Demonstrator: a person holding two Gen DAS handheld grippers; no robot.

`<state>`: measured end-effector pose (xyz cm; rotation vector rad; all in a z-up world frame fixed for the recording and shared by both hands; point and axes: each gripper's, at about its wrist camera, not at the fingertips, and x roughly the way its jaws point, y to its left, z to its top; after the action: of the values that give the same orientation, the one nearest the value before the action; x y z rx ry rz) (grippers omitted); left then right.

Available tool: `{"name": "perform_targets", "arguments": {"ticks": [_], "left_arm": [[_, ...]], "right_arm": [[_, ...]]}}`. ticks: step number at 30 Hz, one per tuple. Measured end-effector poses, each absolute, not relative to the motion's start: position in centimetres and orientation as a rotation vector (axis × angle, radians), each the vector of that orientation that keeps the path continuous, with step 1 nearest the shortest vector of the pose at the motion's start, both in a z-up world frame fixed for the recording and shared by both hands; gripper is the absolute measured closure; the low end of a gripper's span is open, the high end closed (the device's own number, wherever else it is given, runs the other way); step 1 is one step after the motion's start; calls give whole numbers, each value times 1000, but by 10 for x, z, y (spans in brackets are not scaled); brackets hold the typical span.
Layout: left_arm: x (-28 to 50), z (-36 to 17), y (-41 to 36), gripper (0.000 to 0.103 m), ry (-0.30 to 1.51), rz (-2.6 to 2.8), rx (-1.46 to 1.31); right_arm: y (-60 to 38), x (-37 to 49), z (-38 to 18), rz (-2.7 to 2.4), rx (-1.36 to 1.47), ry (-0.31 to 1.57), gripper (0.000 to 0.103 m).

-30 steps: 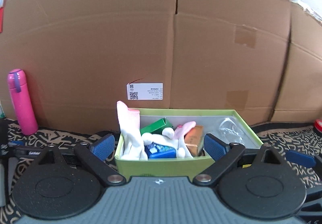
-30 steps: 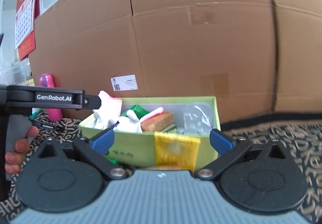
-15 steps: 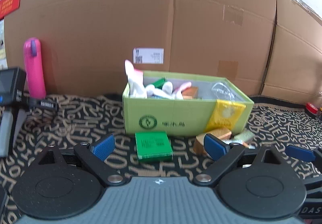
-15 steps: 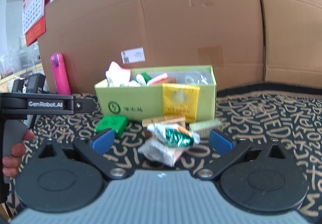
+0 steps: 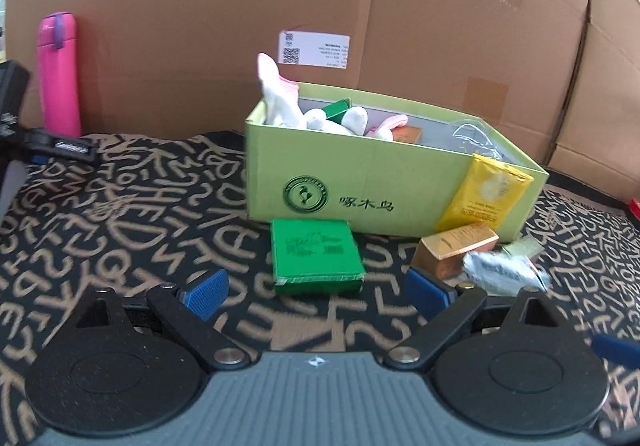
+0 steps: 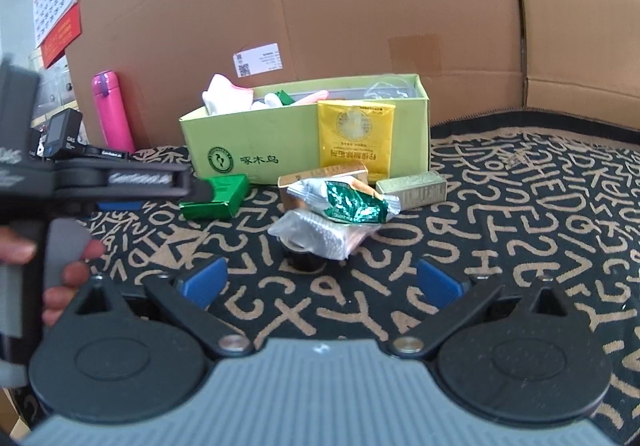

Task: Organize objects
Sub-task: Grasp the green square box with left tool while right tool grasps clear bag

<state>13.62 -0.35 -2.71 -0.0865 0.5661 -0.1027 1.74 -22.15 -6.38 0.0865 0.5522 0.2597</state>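
Patterned cloth (image 6: 520,205): pink bottle (image 6: 113,111) beside green box (image 6: 280,141); packets (image 6: 340,205) in front.

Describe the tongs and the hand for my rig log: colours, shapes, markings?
Both tongs, left and right, match: blue ribbed pads on black linkage arms with silver pivot screws, two round black discs, and a grey ridged body with a small white logo. Seen from the right wrist, the left unit's black bar carries blurred white lettering. Bare fingers grip its grey handle; no sleeve shows.

Both wrist cameras sit low over the black letter-patterned mat (image 5: 120,205), facing the brown cardboard wall (image 6: 360,5); both share the light-green open cardboard box (image 5: 360,181) (image 6: 280,133), near ahead.
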Motion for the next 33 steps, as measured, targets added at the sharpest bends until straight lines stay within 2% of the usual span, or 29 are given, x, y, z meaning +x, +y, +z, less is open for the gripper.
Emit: {"name": "perform_targets", "arguments": {"ticks": [4,7,9,16,18,20,21,22,23,26,29,33], "left_arm": [[167,-33,-10,7,602,-93,-71],[184,-36,-5,16,626,-107,-79],[193,-40,-1,36,662,-128,-92],[176,-39,8,37,695,-194,-115],[163,-39,6,37,701,-207,-94],[150,-38,7,37,704,-218,-93],[145,-39,9,37,706,-226,-105],[140,-39,11,37,709,-231,-120],[136,-39,13,37,710,-233,-132],[126,-39,15,37,716,-232,-150],[116,-38,14,37,720,-236,-144],[101,-37,16,37,728,-252,-131]], "right_arm": [[-217,27,-66,228,94,588,0],[-213,38,-67,213,101,599,0],[-211,46,-67,205,118,603,0],[-201,71,-67,192,162,602,2],[-204,79,-70,187,208,618,9],[-209,84,-73,185,258,644,26],[-212,85,-75,183,279,650,29],[-214,84,-76,180,293,652,38],[-216,83,-77,181,298,649,52],[-223,76,-76,194,319,636,68],[-229,65,-71,206,306,603,76],[-234,42,-59,284,266,591,80]]}}
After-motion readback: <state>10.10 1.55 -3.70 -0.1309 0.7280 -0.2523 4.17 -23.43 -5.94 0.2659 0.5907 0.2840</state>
